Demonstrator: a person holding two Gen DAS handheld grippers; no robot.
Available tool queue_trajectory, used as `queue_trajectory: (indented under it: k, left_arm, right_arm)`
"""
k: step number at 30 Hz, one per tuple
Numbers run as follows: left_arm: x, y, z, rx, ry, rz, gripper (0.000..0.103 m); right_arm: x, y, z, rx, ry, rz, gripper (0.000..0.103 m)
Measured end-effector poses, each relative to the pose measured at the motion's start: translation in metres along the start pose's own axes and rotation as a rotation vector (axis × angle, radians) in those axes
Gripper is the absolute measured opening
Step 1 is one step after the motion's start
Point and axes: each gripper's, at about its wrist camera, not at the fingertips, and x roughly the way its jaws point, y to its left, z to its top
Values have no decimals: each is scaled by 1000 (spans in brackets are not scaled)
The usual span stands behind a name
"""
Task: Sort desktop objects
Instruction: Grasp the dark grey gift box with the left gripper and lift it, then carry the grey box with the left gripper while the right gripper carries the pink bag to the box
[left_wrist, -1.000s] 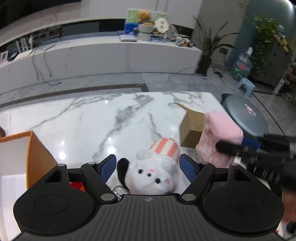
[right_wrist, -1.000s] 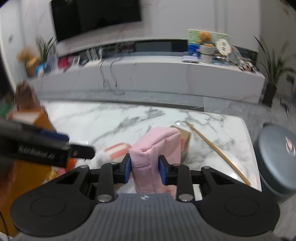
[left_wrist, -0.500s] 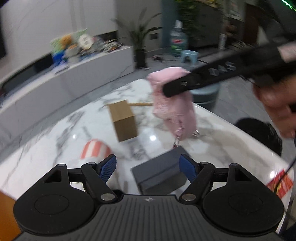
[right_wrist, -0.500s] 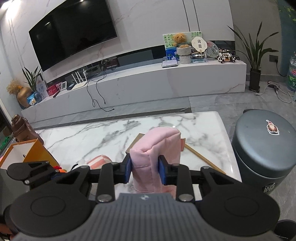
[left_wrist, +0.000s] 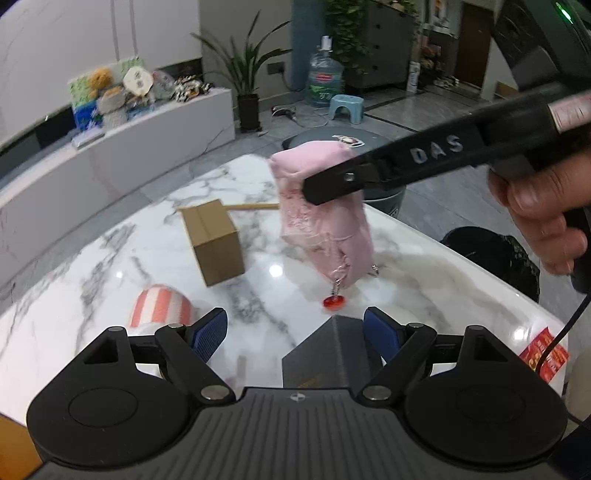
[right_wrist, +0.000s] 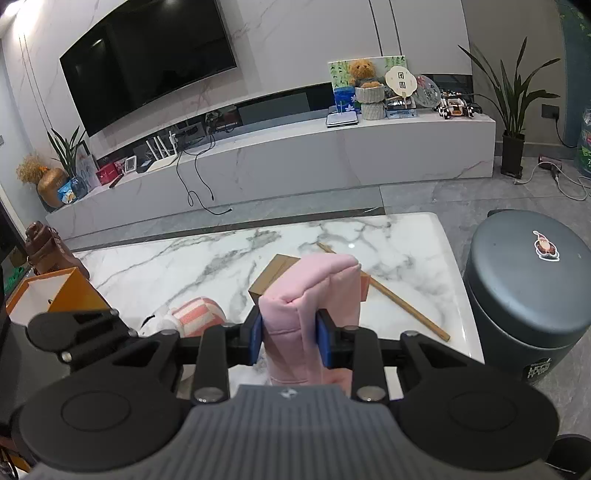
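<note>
My right gripper (right_wrist: 290, 339) is shut on a pink fabric pouch (right_wrist: 308, 295), pads pressing both its sides. In the left wrist view that pouch (left_wrist: 325, 225) hangs just above the marble table (left_wrist: 110, 295), a red charm (left_wrist: 332, 302) dangling under it. My left gripper (left_wrist: 295, 328) is low over the table with its jaws opening. A dark grey box (left_wrist: 325, 354) stands between its blue pads, closer to the right pad (left_wrist: 380, 334). A plush toy with a striped hat (left_wrist: 160, 306) lies left of it.
A cardboard box (left_wrist: 214, 240) and a wooden stick (right_wrist: 388, 295) lie mid-table. An orange box (right_wrist: 55, 295) stands at the left edge. A grey round bin (right_wrist: 524, 280) stands off the right edge, with a black bin bag (left_wrist: 491, 254) nearby. A red packet (left_wrist: 543, 354) lies at the table's near right corner.
My left gripper swung away from the plush toy to the grey box, and its jaws stand wider. The right gripper keeps its hold on the pink pouch, which now hangs above the table.
</note>
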Motion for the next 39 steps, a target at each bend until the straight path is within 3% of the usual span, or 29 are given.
queue_trajectory:
  k: [7,11,13,19,22,26,30,32,39]
  left_arm:
    - [-17,-11,-2,6,-14,-56,96]
    - [6,-30,-11,-15,109,-1,96]
    - [20,-37,-17,-64,154,19,96]
    - [36,-41,-22,-254,123,39,97]
    - [50,-37,-26,-315,167,26,97]
    - [54,-45,-28,-255,147,82,98]
    - [61,-56,-27,-173,177,156,97]
    - [59,-57,-28,-170,172,155,89]
    - [47,-46,-26,-209,171,138,89]
  right_arm:
    - [-2,-4,0,6,-7,-2,32]
    - [-4,-4,0,5,-10,-7,32]
    - [-4,-5,0,4,-11,-11,32]
    - [-6,-6,1,7,-16,-14,32]
    - [-6,-6,0,8,-16,-11,32]
    - [-6,-7,0,6,-11,-10,32]
    - [-7,-9,-1,1,-2,-12,32]
    - [-8,-9,-2,-1,1,-12,32]
    - [-15,-7,-1,-7,-5,-18,32]
